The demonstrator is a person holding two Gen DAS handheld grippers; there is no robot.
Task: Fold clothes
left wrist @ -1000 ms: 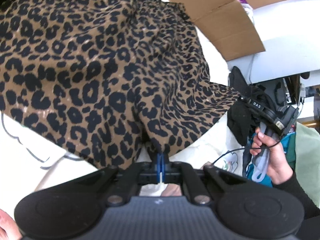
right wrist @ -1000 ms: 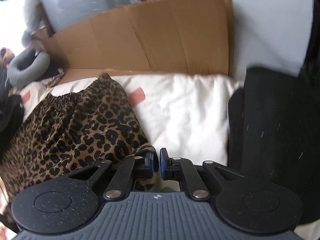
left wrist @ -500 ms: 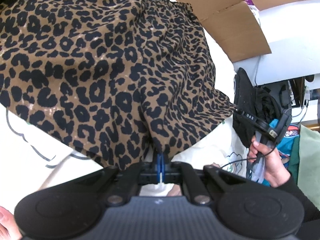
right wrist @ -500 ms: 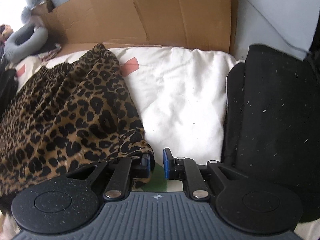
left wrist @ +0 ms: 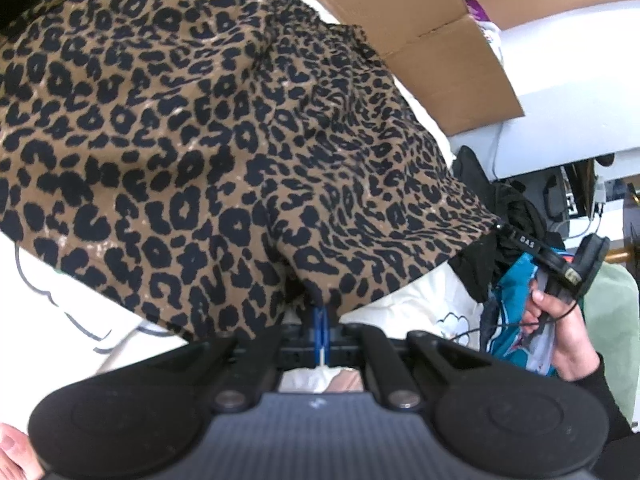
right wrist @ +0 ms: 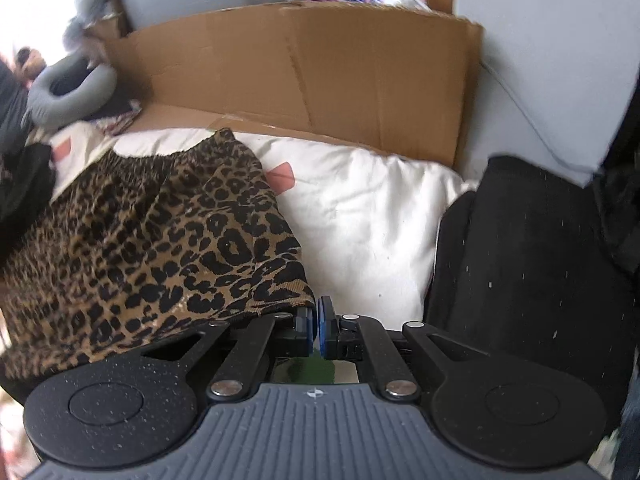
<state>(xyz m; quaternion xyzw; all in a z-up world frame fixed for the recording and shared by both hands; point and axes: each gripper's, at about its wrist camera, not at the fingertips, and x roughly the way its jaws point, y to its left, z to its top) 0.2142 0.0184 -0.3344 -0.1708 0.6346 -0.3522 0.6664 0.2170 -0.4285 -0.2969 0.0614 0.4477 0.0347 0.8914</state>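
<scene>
The left tongs (left wrist: 320, 322) are clenched on the hem of the leopard skirt (left wrist: 224, 132), which spreads over the white duvet (right wrist: 372, 216). The right tongs (right wrist: 318, 326) are nearly closed beside the skirt's corner; whether they pinch any fabric is unclear. A black garment (right wrist: 520, 264) lies to the right.

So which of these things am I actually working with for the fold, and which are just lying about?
In the job:
leopard-print garment
left gripper, shut on its hem
right gripper, at its corner, grip unclear
white bedding under it

Lying about:
cardboard box
black garment
grey neck pillow
teal cloth
</scene>
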